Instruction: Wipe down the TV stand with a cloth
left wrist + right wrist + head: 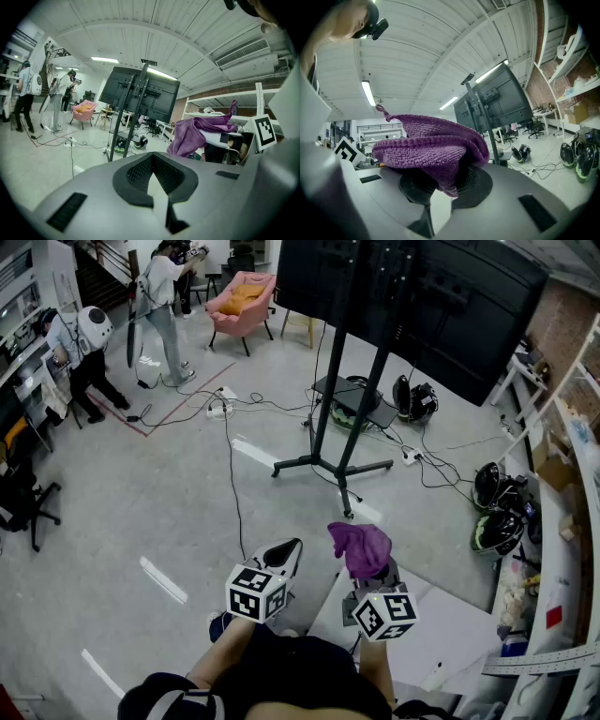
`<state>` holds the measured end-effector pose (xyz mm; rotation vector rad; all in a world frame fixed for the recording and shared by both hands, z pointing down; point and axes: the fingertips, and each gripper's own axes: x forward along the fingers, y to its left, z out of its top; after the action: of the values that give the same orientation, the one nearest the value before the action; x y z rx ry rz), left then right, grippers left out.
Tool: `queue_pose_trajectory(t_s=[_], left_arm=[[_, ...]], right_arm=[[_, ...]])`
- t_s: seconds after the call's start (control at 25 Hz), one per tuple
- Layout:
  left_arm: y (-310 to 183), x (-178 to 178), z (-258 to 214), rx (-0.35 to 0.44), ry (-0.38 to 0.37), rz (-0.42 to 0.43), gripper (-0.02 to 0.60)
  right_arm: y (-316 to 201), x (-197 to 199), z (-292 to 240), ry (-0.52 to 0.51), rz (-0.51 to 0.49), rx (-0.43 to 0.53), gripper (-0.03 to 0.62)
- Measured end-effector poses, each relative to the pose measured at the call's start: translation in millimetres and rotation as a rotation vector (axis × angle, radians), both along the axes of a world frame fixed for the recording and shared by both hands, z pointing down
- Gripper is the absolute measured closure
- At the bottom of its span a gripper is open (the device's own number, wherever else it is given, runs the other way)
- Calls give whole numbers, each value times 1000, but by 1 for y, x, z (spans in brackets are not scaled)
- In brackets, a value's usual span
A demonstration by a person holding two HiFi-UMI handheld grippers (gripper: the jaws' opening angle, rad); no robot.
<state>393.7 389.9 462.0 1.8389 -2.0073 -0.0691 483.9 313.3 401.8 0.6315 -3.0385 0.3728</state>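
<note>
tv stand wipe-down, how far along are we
Done: the purple cloth is picked up, clamped in the right gripper. In hand: both grippers are held up facing the TV stand, which stands apart across the floor; the left gripper is shut and empty. Left: all the wiping; the cloth touches no part of the stand.

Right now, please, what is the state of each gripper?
Left gripper: closed, empty.
Right gripper: closed on the purple cloth.

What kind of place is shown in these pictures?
Probably a workshop or lab hall: a large black screen on a black metal floor stand, loose black cables over the grey concrete floor, and white shelving along a brick wall.
</note>
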Motion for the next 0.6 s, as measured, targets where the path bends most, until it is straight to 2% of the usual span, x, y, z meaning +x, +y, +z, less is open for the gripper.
queue_pose_trajectory(t_s=[0.2,0.36,0.6], left_arm=[[8,11,-6,14,-13,-14,575],[13,15,-8,22,-11,-15,575],[11,6,4,-8,10,8,575]], right_arm=[[14,6,1,-2,-20,-3,530],[16,8,-5,-35,1,-2,530],[6,2,5,-31,45,-16,530]])
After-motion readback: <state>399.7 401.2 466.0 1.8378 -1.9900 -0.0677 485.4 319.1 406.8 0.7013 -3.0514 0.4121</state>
